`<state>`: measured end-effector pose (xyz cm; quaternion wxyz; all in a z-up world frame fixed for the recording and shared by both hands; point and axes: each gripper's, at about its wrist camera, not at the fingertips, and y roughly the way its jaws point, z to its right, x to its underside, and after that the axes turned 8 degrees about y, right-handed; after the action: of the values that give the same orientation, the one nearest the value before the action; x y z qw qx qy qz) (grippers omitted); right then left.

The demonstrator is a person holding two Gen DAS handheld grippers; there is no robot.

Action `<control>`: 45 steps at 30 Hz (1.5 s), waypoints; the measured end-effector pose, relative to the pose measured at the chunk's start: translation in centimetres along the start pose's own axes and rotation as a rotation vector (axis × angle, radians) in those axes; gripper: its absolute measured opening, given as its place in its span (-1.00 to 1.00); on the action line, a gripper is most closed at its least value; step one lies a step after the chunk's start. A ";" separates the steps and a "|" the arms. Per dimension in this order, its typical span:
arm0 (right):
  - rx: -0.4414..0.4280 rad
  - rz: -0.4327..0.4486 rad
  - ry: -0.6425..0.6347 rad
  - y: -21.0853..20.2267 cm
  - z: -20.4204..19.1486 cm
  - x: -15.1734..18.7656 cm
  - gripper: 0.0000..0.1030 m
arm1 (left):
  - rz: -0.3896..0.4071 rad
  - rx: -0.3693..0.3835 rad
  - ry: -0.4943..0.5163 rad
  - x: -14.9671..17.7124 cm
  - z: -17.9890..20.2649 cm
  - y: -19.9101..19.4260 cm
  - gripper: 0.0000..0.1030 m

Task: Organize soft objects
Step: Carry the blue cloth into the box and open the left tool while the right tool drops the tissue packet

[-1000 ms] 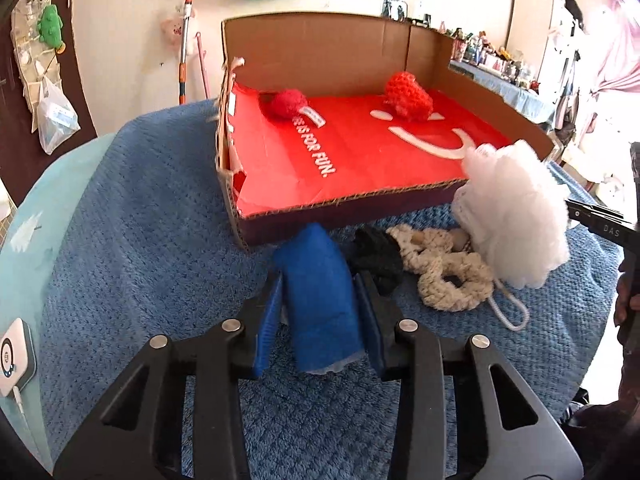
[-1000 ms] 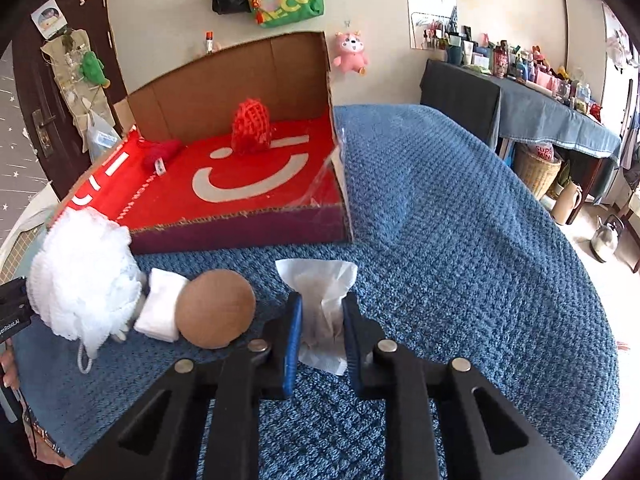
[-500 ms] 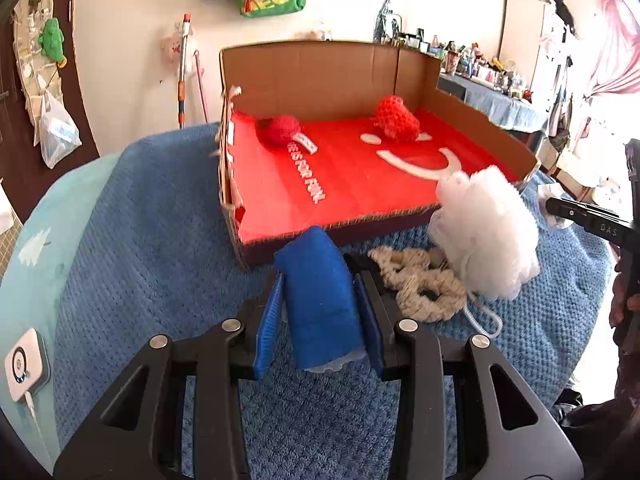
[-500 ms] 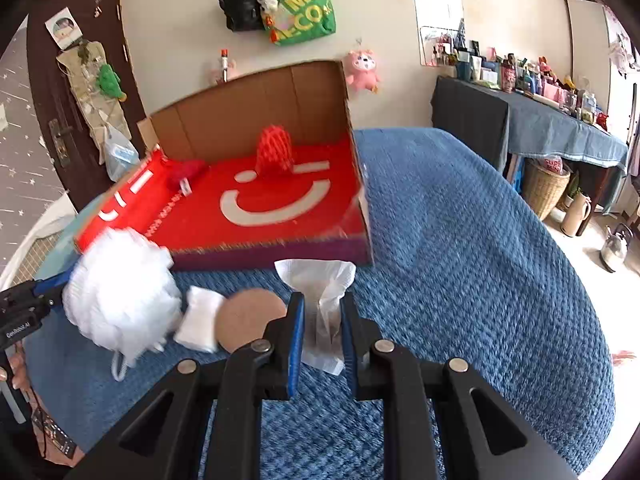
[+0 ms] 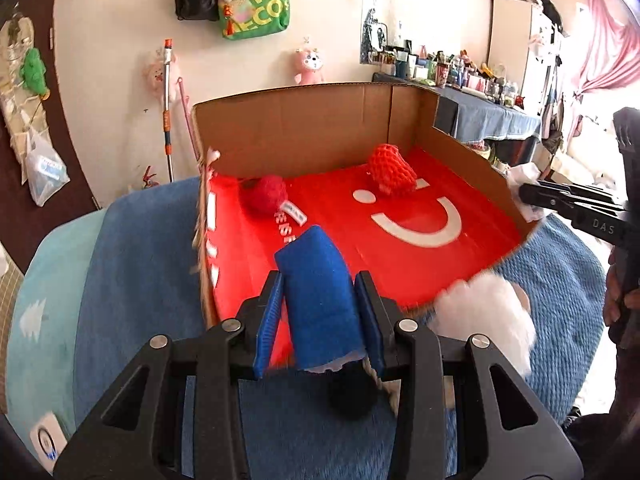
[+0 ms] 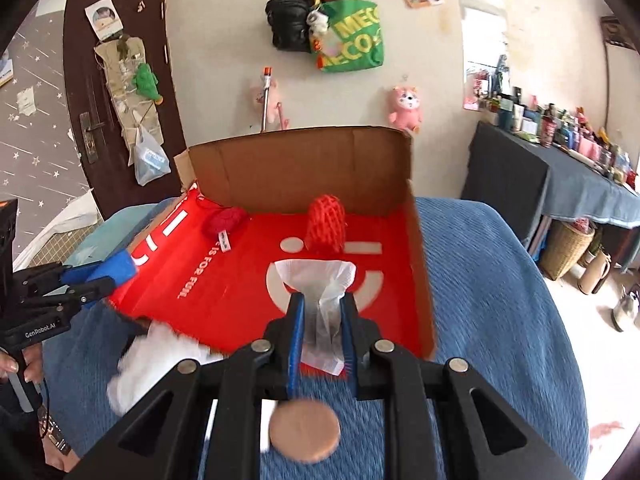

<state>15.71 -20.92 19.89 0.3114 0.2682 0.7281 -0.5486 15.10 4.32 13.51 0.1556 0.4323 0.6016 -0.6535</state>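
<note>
Left claw clamped on a blue cloth roll, fingers pressed flat against both sides. Roll is stubby, felt-like, with a pale frayed lower end. It hangs over the near-left part of the cardboard box, just past the near edge.

Right claw closed tight on a white tissue; thin, crumpled, fanning out above the fingertips. It sits over the box's near-right area, above the white smile print.

Box edges: tall cardboard walls at the back and on the right claw's right side, low lip on the near side, ragged low edge to the left of the left claw. Red floor ahead of both claws is mostly open.

2 items already inside, well ahead of the claws near the back wall: a red knit ball with a tag, ahead-left, and a red mesh sleeve, ahead-center from the right claw.

Outside the box on the blue blanket: white bath pouf just right of the left claw, a black soft lump below it, a tan round pad directly under the right claw.
</note>
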 end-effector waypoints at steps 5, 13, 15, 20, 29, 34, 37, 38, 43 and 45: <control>0.007 -0.079 -0.030 4.6 -0.6 -3.0 -0.63 | -0.071 0.021 0.003 -3.1 -1.1 4.0 -0.32; 0.101 -0.252 -0.111 11.7 -1.1 -4.6 -0.63 | -0.216 0.023 0.024 -4.8 -2.2 10.3 -0.32; 0.138 -0.279 -0.135 13.1 -1.1 -4.7 -0.63 | -0.249 0.012 0.024 -4.8 -2.4 11.5 -0.32; 0.181 -0.374 -0.163 15.6 -0.5 -5.0 -0.62 | -0.302 -0.004 0.033 -4.4 -2.7 13.3 -0.32; 0.211 -0.440 -0.179 17.8 0.3 -5.0 -0.61 | -0.356 0.010 0.013 -4.0 -3.4 14.8 -0.32; 0.206 -0.448 -0.174 17.4 0.4 -4.9 -0.59 | -0.371 0.004 0.017 -3.9 -2.9 15.4 -0.32; 0.210 -0.453 -0.186 17.5 0.4 -4.9 -0.57 | -0.375 -0.002 0.015 -4.0 -2.7 15.8 -0.32; 0.211 -0.455 -0.186 17.4 0.5 -4.9 -0.57 | -0.379 -0.008 0.017 -4.0 -2.6 15.9 -0.32; 0.220 -0.472 -0.190 17.9 0.1 -5.3 -0.57 | -0.395 -0.023 0.026 -4.4 -2.4 16.9 -0.31; 0.223 -0.486 -0.196 17.8 -0.2 -5.2 -0.57 | -0.398 -0.029 0.019 -4.4 -2.4 17.0 -0.31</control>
<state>32.16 -16.45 12.60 0.2083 0.0641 0.6725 -0.7072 30.87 1.29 6.01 0.0241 0.3086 0.6859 -0.6586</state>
